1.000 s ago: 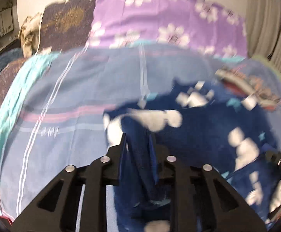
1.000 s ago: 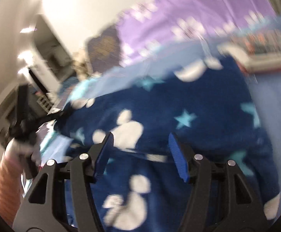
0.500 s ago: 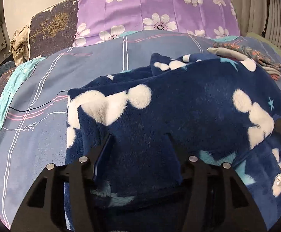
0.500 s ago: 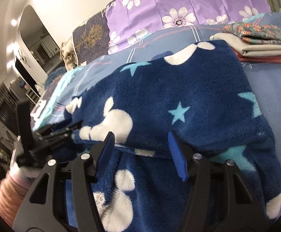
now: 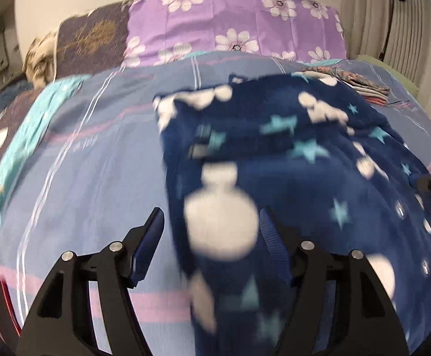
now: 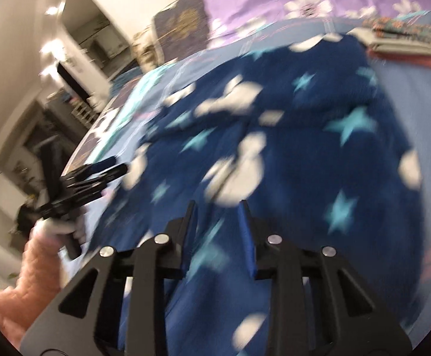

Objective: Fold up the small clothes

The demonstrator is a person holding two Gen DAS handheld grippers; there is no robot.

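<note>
A dark blue fleece garment with white shapes and teal stars lies spread on the blue striped bedsheet. My left gripper hovers over the garment's near left edge. Its jaws are opening and the pads touch nothing. In the right wrist view the garment fills the middle. My right gripper is low over its near part, jaws closing, cloth showing in the narrow gap. No pinch is visible through the blur. The left gripper appears at the left of that view, in a hand with a pink sleeve.
A stack of folded clothes sits at the back right of the bed, also visible as the stack in the right wrist view. A purple flowered pillow and a dark pillow lean at the head. Room furniture lies beyond the bed's left edge.
The left gripper let go of the cloth it was shut on, opened wide and shifted toward the garment's left edge. The right gripper's jaws narrowed and it moved across the garment.
</note>
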